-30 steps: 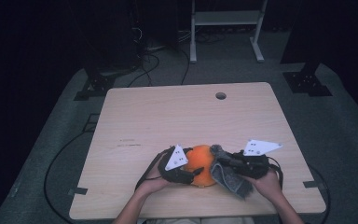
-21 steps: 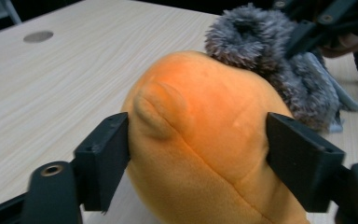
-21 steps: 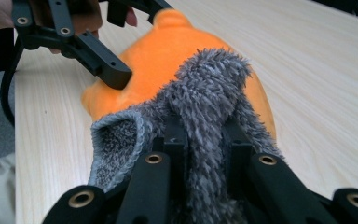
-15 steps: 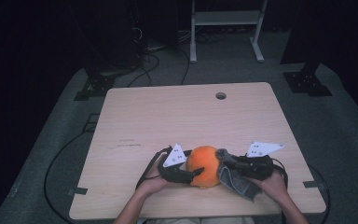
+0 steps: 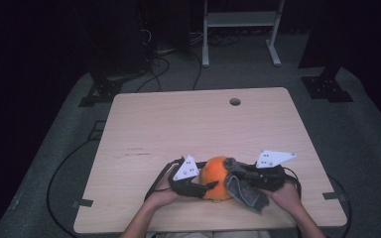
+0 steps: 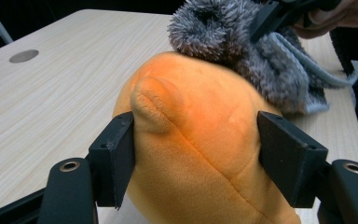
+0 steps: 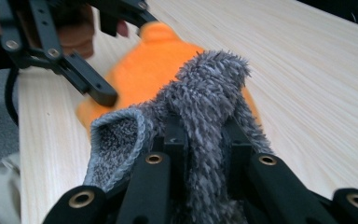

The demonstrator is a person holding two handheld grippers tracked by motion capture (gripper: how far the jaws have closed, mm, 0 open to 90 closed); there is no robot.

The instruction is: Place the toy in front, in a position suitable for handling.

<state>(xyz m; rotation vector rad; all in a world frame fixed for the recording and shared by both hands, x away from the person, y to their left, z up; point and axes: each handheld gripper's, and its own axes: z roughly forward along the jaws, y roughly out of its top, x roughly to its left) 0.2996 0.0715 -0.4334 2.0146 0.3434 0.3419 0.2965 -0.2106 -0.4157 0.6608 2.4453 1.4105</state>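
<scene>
High view first: a person is sitting at the bottom edge of the frame, forearms coming up onto a pale wooden table [image 5: 178, 124], and both hands are meeting at the lower middle of the picture around an orange plush toy [image 5: 214, 176]. The left gripper [image 5: 209, 186] is reaching in from the left of the toy, and its jaws have just been closing with the toy between them. In the left gripper view the two black pads are pressing against the toy's sides at the lower left and lower right of the frame, so the plush toy [image 6: 200, 154] is being pinched there (its stitched seam is running down the middle toward the bottom edge). The right gripper [image 5: 240, 174] is coming in from the right of the toy and is holding a grey fuzzy cloth [image 5: 245, 191], which is draping down toward the bottom of the frame and touching the toy's right side. In the right gripper view the jaws are pressed tight together on the cloth [image 7: 200, 116] at the centre of the frame, with the orange toy [image 7: 140, 74] just beyond it in the upper middle and the left gripper [image 7: 81, 79] showing at the upper left. A round hole [image 5: 235, 101] is sitting near the table's far edge, well apart from the hands.
</scene>
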